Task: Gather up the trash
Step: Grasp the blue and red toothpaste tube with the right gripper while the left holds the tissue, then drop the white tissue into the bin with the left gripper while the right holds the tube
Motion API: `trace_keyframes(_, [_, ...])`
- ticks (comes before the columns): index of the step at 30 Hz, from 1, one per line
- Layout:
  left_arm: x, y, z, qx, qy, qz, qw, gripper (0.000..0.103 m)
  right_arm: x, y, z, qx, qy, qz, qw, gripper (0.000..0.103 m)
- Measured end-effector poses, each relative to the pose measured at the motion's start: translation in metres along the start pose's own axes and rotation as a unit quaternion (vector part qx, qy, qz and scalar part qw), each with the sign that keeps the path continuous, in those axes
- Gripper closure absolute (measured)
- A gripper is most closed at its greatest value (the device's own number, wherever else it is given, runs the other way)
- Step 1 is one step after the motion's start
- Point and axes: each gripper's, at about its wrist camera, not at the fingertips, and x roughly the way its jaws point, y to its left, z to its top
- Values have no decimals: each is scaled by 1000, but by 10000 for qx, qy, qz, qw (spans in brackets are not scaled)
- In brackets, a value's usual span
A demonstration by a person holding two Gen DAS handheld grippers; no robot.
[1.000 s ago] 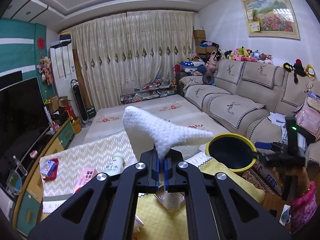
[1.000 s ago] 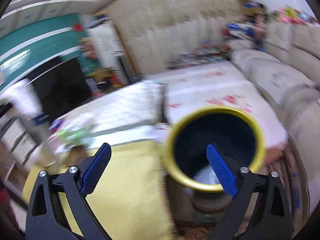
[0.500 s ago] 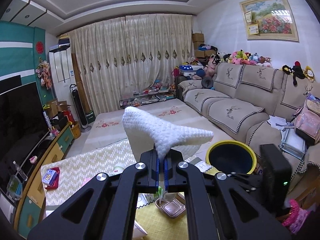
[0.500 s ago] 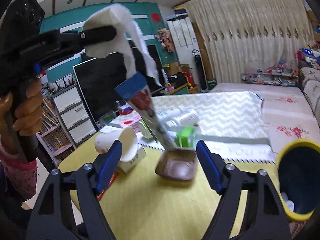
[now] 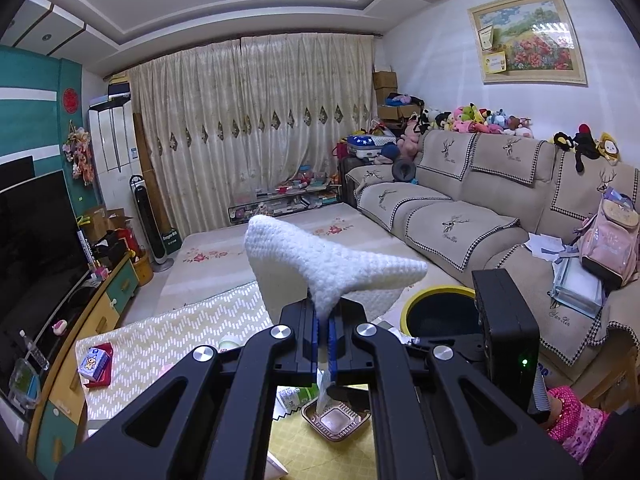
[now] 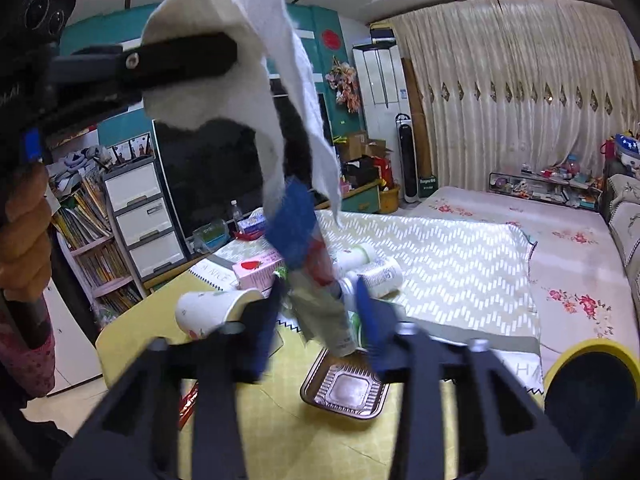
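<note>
- A white paper towel (image 5: 320, 268) and a blue-topped wrapper (image 6: 316, 272) hang in the air above our yellow table (image 6: 280, 432), clamped in our left gripper (image 5: 325, 330), its jaws pressed together.
- Below sit a brown tray (image 6: 346, 386) and a tipped paper cup (image 6: 208, 312); the yellow-rimmed bin (image 6: 588, 396) stands just off the table's right edge.
- Our right gripper (image 6: 316, 320) has just been closing, its blurred jaws either side of the wrapper's lower end; we cannot tell whether they touch it.

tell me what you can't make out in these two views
- Right wrist view: motion blur hides whether the right gripper, jaws just closing, touches the wrapper hanging between them.
- Both views: inside of the bin is dark and cut off.
- Left wrist view: the left gripper and tissue hide most table trash.
</note>
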Motion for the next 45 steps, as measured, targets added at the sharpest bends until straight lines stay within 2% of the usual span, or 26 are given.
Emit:
trace_keyframes(2, [0, 0, 0, 1, -6, 17, 10000, 99, -2, -1, -4, 8, 38, -13, 10000, 82])
trace_keyframes(7, [6, 2, 3, -18, 34, 32, 10000, 99, -14, -6, -20, 100, 207, -137, 9996, 82])
trace_keyframes(14, [23, -4, 6, 59, 130, -64, 9999, 99, -64, -9, -60, 286, 380, -422, 9980, 82])
trace_keyframes(19, [51, -18, 11, 153, 279, -328, 9990, 99, -100, -11, -82, 436, 403, -708, 9957, 82])
trace_keyframes(25, [100, -63, 23, 376, 506, -762, 9951, 99, -129, -16, -98, 518, 369, -871, 9942, 82])
trace_keyframes(29, [151, -101, 30, 460, 840, -1203, 9881, 99, -138, -21, -105, 565, 358, -1004, 9927, 81])
trace_keyframes(33, [214, -148, 27, 634, 1283, -1657, 9757, 99, -147, -32, -110, 668, 318, -1105, 9911, 81])
trace_keyframes(40, [302, -217, 5, 929, 1792, -2000, 9588, 98, -154, -38, -114, 726, 319, -1188, 9897, 81])
trace_keyframes(42, [319, -233, -1, 988, 1873, -2020, 9562, 97, -157, -39, -115, 742, 300, -1205, 9895, 81])
trace_keyframes(44, [333, -244, -8, 1075, 1939, -2010, 9542, 85, -159, -40, -116, 745, 286, -1217, 9894, 81])
trace_keyframes(45, [341, -249, -12, 1052, 2001, -2004, 9533, 60, -160, -40, -116, 744, 276, -1225, 9893, 81])
